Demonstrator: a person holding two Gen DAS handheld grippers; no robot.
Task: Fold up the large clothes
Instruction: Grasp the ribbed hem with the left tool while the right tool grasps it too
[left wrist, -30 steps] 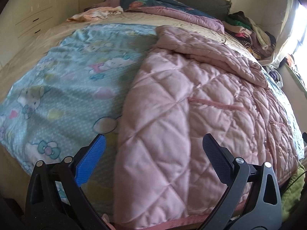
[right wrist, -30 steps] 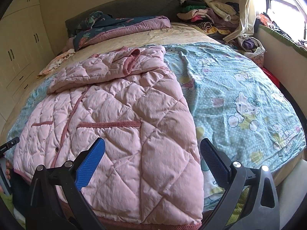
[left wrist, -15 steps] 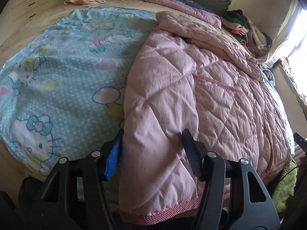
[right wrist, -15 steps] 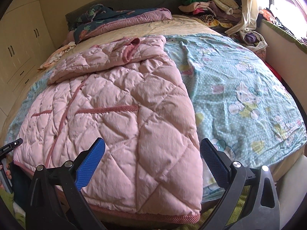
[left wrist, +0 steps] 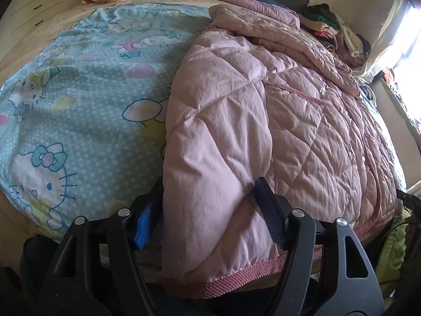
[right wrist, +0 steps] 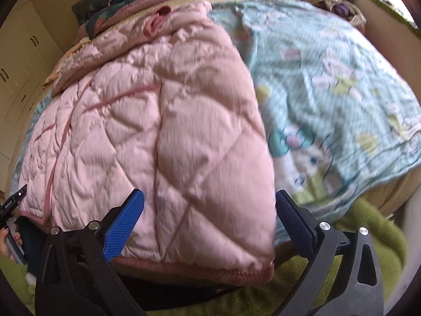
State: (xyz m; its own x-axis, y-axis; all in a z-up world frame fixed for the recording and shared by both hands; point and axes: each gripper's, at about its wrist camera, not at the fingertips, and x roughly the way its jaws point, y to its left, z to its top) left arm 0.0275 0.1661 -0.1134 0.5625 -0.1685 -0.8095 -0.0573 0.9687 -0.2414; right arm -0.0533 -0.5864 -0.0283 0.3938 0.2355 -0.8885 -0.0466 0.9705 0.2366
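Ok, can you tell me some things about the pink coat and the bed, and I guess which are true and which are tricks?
1. The pink coat lies on a blue cartoon-cat blanket. True.
2. The coat is plain smooth cloth with no stitching. False: it is quilted in diamond shapes.
3. The left gripper has the coat's bottom corner between its fingers. True; its jaws are opening a little around the puffy cloth.
4. The right gripper is squeezed shut on the blanket. False: it stands wide open at the coat's other bottom corner, pads clear of the cloth.
5. The coat's hem has a green edge. False: the edge is dark pink and ribbed.
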